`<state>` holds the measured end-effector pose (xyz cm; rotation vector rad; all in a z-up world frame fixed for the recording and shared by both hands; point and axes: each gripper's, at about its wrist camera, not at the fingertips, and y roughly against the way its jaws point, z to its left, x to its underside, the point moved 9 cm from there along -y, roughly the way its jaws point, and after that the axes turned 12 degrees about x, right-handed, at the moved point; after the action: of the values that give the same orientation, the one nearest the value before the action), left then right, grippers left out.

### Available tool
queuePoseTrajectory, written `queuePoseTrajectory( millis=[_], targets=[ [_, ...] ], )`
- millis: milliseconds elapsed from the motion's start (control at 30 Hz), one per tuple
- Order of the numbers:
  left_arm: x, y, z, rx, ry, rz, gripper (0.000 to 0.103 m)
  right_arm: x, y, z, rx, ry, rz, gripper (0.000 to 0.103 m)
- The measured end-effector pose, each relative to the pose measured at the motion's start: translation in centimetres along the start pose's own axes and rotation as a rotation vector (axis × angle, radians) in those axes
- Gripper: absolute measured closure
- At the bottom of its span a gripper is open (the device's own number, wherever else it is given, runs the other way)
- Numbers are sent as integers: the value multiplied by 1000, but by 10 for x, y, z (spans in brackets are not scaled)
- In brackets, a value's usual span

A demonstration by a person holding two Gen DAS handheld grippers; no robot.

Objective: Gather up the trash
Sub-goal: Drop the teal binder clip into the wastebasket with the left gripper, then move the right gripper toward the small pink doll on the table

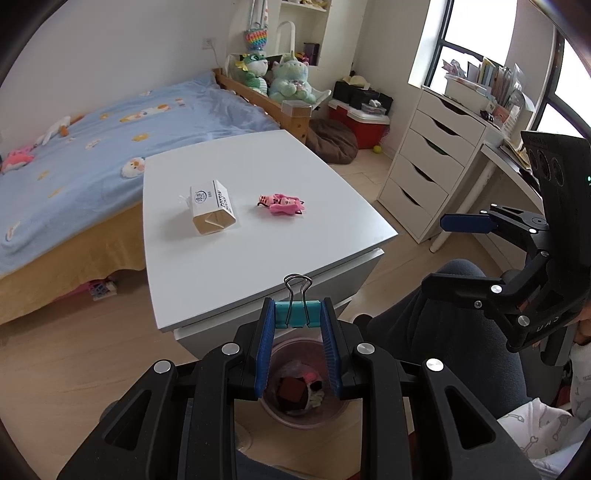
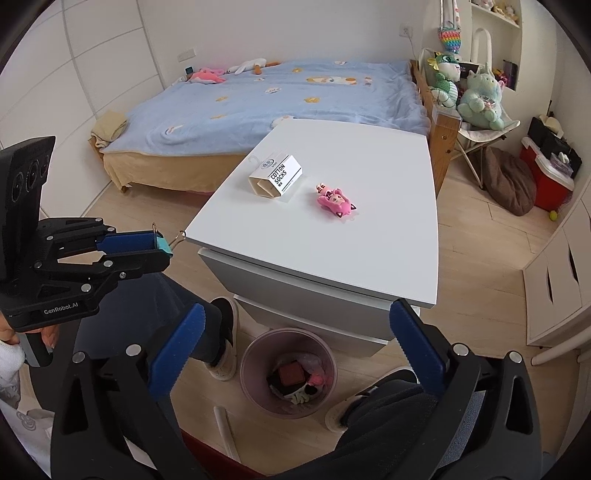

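Pretty clearly somebody's bedroom at home, most likely a kid's. A bed [image 2: 280, 99] with a blue cartoon blanket is filling the upper middle of the right wrist view, stuffed animals [image 2: 476, 96] are sitting in the upper right, a white dresser [image 1: 428, 155] is standing under a window [image 1: 476, 26] at the right of the left wrist view, and books [image 1: 495, 77] are piling up on top.

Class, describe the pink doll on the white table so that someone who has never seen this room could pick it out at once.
Start at the white table beside the blue-covered bed. Two things lie on its top, apart from each other: a cotton socks box and, nearer the wooden bedpost, the pink doll. It is the small, flat, bright pink figure with a cartoon face, whereas its neighbour is a cream and white carton with printed lettering.
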<state>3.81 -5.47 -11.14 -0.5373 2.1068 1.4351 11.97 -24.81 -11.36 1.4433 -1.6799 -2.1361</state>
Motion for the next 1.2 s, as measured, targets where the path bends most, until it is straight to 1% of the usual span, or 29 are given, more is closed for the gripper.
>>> queuePoseTrajectory(
  millis=[267,467,500,533,567,600,633,667,700,767,800,900,1200],
  targets=[
    [-1,-6,-15,16,-28,15,79,-4,8,-20,37,-42,-29,5],
    [-4,-8,-27,37,-52,23,78,-6,10,-29,47,-66,-38,5],
    [-5,-8,-28,40,-57,24,76,-6,10,-30,46,-68,-39,5],
    [-6,-9,-30,49,-59,26,73,-6,10,-31,46,-70,-40,5],
    [-6,-9,-32,50,-62,28,68,-6,10,-31,46,-71,-40,5],
    [-6,-9,-32,49,-66,26,49,-6,11,-31,45,-71,-41,5],
    [-7,-9,-32,52,-66,18,28,-6,11,-31,44,-72,-41,5],
    [-8,-8,-31,58,-61,9,19,-6,11,-31,45,-72,-42,5],
    [-8,-8,-31,60,-57,1,12,-6,11,-31,46,-71,-40,5],
    [-9,-9,-27,36,-52,7,11,-6,11,-31,48,-72,-40,5],
    [-9,-10,-25,22,-50,7,8,-6,12,-32,48,-74,-41,5],
    [-8,-9,-19,1,-42,5,8,-7,13,-33,52,-80,-44,4],
    [-12,-2,-8,-24,-12,-27,8,-6,12,-33,46,-76,-41,3]
  ],
)
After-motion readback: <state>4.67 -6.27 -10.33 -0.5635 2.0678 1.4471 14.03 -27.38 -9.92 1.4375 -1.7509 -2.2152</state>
